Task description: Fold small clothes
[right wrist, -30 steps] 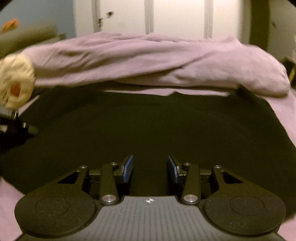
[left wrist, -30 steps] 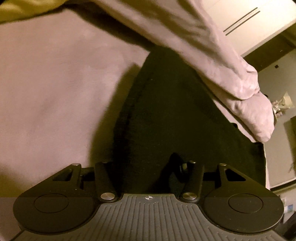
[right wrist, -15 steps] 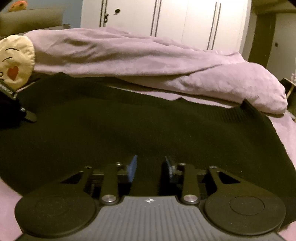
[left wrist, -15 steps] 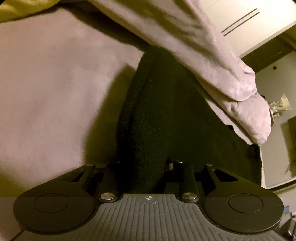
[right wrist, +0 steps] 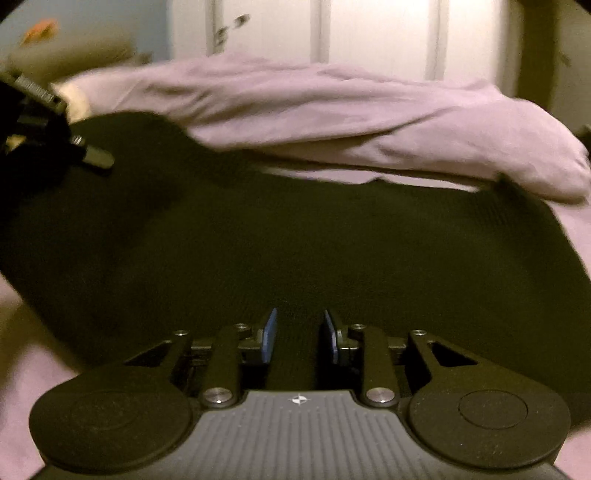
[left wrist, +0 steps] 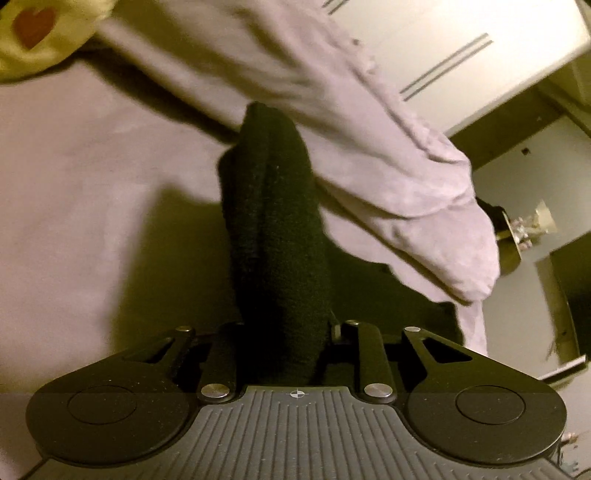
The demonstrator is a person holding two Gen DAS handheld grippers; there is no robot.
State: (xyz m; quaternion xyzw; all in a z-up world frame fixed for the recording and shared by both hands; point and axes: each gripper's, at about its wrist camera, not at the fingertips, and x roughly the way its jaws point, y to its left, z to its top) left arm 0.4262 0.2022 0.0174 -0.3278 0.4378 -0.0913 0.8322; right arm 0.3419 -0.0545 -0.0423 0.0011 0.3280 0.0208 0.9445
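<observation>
A black knit garment [right wrist: 295, 240] lies spread on a lilac bed sheet [left wrist: 92, 184]. In the left wrist view my left gripper [left wrist: 284, 325] is closing its jaws on one edge of it. The cloth [left wrist: 277, 221] rises from the bed as a bunched ridge between the fingers and hides the pads. My right gripper [right wrist: 300, 328] holds the near edge of the garment, with black cloth filling the gap between its blue pads [right wrist: 271, 332]. In the right wrist view the left gripper [right wrist: 88, 155] shows at the far left, above the garment's left side.
A crumpled lilac duvet [right wrist: 332, 110] lies along the far side of the garment and overlaps its edge. A yellow cushion with a red heart [left wrist: 37, 33] sits at the bed's corner. White wardrobe doors [right wrist: 369, 33] stand behind the bed.
The left jaws have closed on the garment's edge and lifted it, pulling the cloth into a narrow raised ridge. The right jaws have narrowed onto the near edge and shifted a little.
</observation>
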